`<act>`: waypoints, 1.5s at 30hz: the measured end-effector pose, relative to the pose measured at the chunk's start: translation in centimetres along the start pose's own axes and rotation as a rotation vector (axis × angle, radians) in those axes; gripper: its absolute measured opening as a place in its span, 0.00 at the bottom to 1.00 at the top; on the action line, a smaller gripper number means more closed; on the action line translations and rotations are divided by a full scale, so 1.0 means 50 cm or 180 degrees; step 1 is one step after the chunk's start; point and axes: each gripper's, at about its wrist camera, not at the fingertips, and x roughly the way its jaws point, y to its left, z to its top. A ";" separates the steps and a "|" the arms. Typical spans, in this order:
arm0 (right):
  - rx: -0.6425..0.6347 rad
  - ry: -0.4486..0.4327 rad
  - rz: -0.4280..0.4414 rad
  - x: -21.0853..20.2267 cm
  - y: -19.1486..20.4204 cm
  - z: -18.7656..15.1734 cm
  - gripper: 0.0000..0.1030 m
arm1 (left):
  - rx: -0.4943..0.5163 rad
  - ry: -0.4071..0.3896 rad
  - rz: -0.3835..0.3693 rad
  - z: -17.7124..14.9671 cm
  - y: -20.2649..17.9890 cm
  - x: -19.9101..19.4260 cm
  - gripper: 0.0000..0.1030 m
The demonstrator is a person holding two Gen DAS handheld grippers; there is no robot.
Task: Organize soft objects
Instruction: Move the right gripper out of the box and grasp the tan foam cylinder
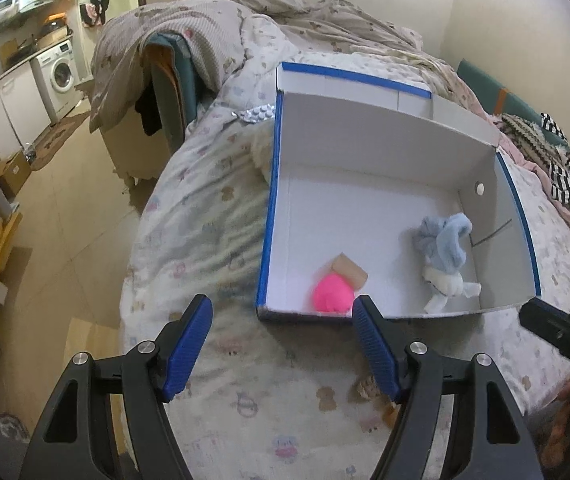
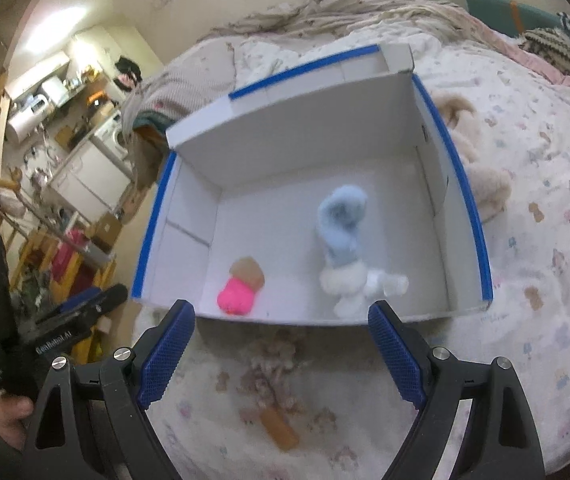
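**Two toys boxed, more waiting on the quilt**

Left wrist view: the left gripper point(image 1: 281, 312) hangs low in the frame with its blue ribbed pads apart and nothing between them, over the pale printed quilt point(image 1: 205, 216). Right of centre sits the open white cardboard box with blue-taped edges point(image 1: 273, 200). Inside it, near the front wall, lie a bright pink plush ball with a tan cardboard-coloured piece point(image 1: 335, 292) and, to its right, a pale blue and white stuffed animal point(image 1: 447, 256). A cream fluffy toy point(image 1: 261, 152) peeks out just beside the box's left wall, mostly hidden. A silver blister pack point(image 1: 259, 113) lies above it. At the right edge, the black body of the other tool intrudes.

Right wrist view: the right gripper point(image 2: 281, 320) is likewise parted and empty, hovering in front of the box's near wall. Here a brownish shaggy plush point(image 2: 275, 364) with an orange-tan piece at its lower end lies on the quilt between the pads and the camera (the left view shows only a scrap of it). A cream plush toy point(image 2: 481, 176) rests against the box's right-hand wall.

My judgement: the next pick is the shaggy plush. It would go best by lowering straight down, closing around the bulk of the pile rather than the quilt beneath, then lifting clear of the box rim before releasing over bare floor inside.
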 end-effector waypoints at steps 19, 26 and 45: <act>0.0198 0.0275 -0.0410 0.021 -0.028 -0.048 0.91 | -0.0225 0.0556 -0.0184 -0.046 0.014 0.091 0.68; 0.0166 0.0901 -0.0346 0.099 -0.029 -0.081 0.91 | -0.0307 0.0704 -0.0169 -0.046 0.002 0.133 0.68; -0.0705 0.1693 -0.0363 0.227 0.070 -0.194 0.18 | -0.0365 0.0845 -0.0267 -0.047 -0.008 0.156 0.68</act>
